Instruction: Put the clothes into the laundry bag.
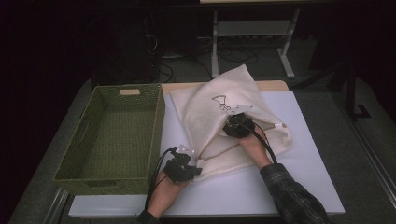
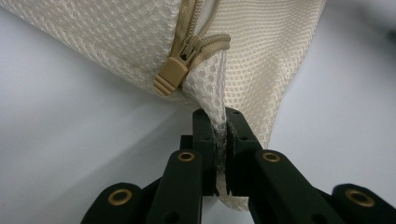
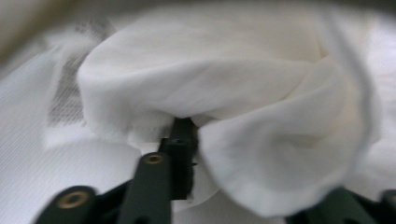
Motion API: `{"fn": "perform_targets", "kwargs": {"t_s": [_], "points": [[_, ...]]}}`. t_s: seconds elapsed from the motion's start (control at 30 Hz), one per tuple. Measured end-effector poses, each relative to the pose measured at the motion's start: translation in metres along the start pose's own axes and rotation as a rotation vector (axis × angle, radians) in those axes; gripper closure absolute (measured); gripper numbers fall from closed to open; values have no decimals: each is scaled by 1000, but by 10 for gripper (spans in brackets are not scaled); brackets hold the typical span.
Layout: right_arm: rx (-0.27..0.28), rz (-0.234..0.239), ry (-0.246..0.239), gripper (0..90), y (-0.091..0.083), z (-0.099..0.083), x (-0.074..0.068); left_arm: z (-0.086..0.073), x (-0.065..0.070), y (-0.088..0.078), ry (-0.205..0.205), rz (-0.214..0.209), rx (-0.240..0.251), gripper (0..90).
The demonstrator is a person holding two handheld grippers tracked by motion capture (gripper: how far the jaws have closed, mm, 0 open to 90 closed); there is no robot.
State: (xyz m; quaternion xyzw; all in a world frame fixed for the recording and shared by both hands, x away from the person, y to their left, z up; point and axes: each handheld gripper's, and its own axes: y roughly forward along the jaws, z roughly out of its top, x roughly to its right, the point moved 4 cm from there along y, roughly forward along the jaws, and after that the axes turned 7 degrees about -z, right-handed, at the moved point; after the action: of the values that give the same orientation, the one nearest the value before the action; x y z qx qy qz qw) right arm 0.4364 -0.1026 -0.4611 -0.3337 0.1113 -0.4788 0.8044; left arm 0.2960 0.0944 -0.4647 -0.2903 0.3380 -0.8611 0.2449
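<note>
- The mesh laundry bag (image 1: 233,107) lies on the white worktop (image 1: 299,186), just right of the green woven basket (image 1: 116,135); its mouth faces the person
- Left hand-held gripper (image 1: 187,156) is clamped tight on a fold of the bag's corner (image 2: 219,140), right beside the beige zip puller (image 2: 170,74); jaws nearly together w/ mesh pinched between
- Right hand-held gripper (image 1: 236,122) is pushed into the bag's opening; in the right gripper view its jaws sit partway apart, w/ soft white cloth (image 3: 224,107) bunched over & between them. One jaw is blurred, so whether the pads press the cloth can't be told
- Step in hand, by judgement: getting the cloth out of the bag, or settling it inside, while the left anchors the corner
- To do it well: keep the left grip firm & low so the bag doesn't drag across the worktop; take a thick fold of cloth, not a thin edge; move along the line of the opening, clear of the zip teeth
- Materials: bag is cream honeycomb mesh, limp, w/ a small printed mark on top; zip puller is ribbed plastic; cloth is smooth, matte, draping in rounded folds; basket is stiff, rectangular, tightly woven
</note>
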Motion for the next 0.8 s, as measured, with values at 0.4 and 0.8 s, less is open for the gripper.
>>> {"fn": "perform_targets", "kwargs": {"t_s": [0.4, 0.8], "points": [[-24, 130, -27, 454, -59, -27, 9, 0, 1, -1, -4, 4, 8, 841], [-119, 127, -131, 838, -37, -42, -12, 0, 1, -1, -2, 4, 5, 841]]}}
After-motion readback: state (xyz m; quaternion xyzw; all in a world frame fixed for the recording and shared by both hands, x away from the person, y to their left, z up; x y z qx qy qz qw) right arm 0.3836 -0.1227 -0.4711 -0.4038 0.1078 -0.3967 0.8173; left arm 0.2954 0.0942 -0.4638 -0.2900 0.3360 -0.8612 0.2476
